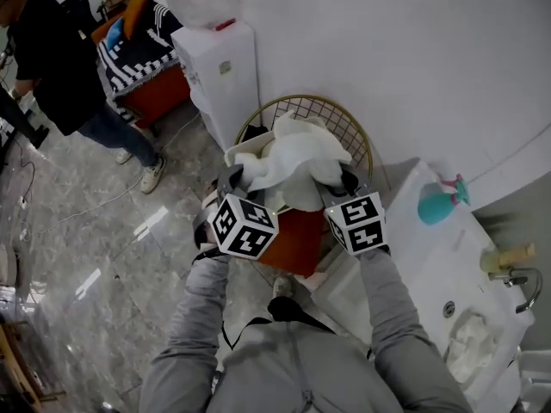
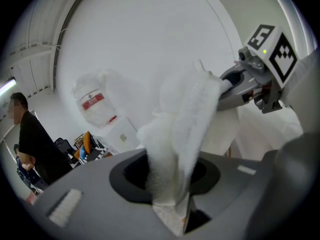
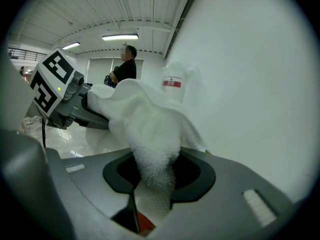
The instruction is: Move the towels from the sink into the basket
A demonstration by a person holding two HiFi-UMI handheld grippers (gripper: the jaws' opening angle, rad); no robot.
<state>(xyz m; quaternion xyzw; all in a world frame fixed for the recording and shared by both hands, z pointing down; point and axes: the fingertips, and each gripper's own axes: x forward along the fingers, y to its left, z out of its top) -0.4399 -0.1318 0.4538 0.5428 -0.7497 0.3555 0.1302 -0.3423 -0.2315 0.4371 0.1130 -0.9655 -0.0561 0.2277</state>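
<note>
Head view first: how far along is the job judged to be?

About midway. The white sink unit (image 1: 435, 261) at the right is seen with a pale crumpled heap (image 1: 469, 344) in its basin. This is taken for another towel left to fetch, though that cannot be settled. The round gold wire basket (image 1: 334, 103) stands by the wall. The white fluffy towel (image 1: 297, 151) is held bunched just above it, not yet let go.

How is it held?

By both grippers. The left gripper (image 1: 234, 179) and the right gripper (image 1: 349, 181) each have their fingers drawn narrow and pinched on a fold of it.

What is given by the gripper views that is missed from above?

The pinch itself. In each view the pile is seen squeezed between the fingers, with the other gripper at the far end of the cloth. Basket and sink are shown in neither and are supplied only from above. What already lies in the basket cannot be made out beneath the towel.
</note>
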